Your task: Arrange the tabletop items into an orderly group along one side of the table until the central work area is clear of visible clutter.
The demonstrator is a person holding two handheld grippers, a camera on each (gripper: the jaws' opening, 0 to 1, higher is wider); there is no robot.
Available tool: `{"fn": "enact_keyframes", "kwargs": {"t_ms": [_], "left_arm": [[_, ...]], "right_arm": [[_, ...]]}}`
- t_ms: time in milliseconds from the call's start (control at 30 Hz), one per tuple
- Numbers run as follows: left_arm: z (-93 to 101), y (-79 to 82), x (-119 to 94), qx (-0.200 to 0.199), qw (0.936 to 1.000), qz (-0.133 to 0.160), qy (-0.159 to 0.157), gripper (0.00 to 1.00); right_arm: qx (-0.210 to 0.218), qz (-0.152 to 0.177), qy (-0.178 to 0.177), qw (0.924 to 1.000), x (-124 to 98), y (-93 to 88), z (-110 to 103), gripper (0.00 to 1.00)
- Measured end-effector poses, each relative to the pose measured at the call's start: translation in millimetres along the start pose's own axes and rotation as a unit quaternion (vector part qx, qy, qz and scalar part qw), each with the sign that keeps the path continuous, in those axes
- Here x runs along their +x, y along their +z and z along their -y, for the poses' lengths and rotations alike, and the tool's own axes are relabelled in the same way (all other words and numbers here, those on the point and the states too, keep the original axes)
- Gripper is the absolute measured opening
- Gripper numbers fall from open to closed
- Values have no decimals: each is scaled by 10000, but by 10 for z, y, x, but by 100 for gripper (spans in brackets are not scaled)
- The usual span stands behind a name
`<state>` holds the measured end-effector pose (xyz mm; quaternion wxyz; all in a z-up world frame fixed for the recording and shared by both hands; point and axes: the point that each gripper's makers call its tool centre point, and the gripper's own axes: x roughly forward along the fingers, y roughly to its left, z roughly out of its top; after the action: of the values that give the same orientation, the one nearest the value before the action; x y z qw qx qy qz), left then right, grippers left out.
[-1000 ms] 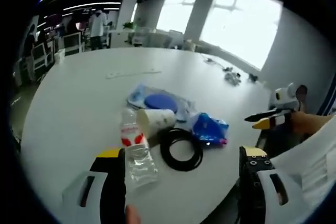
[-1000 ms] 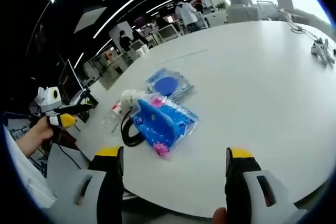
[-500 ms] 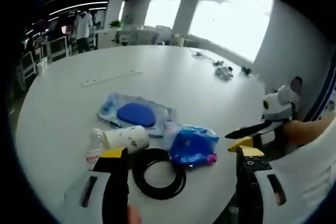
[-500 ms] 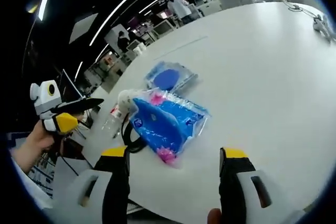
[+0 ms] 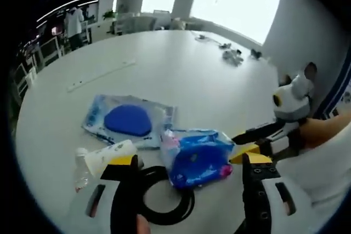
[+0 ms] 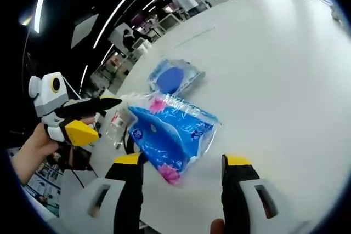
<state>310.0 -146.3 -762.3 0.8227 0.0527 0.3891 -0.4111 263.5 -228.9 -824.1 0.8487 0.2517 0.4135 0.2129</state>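
Crinkled blue plastic pouch with pink corner (image 6: pixel 171 132) lies flat near table edge, touching black cable coil (image 5: pixel 164 201), just beside clear packet holding blue oval pad (image 5: pixel 127 120), white paper cup (image 5: pixel 112 155) and clear plastic bottle (image 5: pixel 82 169). Your right gripper (image 6: pixel 181 164), jaws spread, nothing held, hovers with pouch just ahead between jaws. Your left gripper (image 5: pixel 189 164), jaws also spread, frames pouch and coil. Large white round table (image 6: pixel 274 69); bright windows, office desks, standing people behind.

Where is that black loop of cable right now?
In the left gripper view, the black cable loop lies on the white table near its edge, beside the blue packet and paper cup.
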Motion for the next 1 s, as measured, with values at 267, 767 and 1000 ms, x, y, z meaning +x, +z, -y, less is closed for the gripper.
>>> {"fn": "enact_keyframes", "kwargs": {"t_ms": [267, 767, 1000], "left_arm": [[20, -89, 191, -197, 9995, -232, 32, 66], [-39, -261, 265, -385, 9981, -442, 165, 51], [-53, -306, 266, -374, 9978, -491, 222, 28]], "right_arm": [[-242, -131, 72, 9996, 41, 28, 18, 40], [-386, -243, 184, 9988, 107, 67, -5, 29], [-421, -102, 89, 9990, 50, 173, 87, 11]]}}
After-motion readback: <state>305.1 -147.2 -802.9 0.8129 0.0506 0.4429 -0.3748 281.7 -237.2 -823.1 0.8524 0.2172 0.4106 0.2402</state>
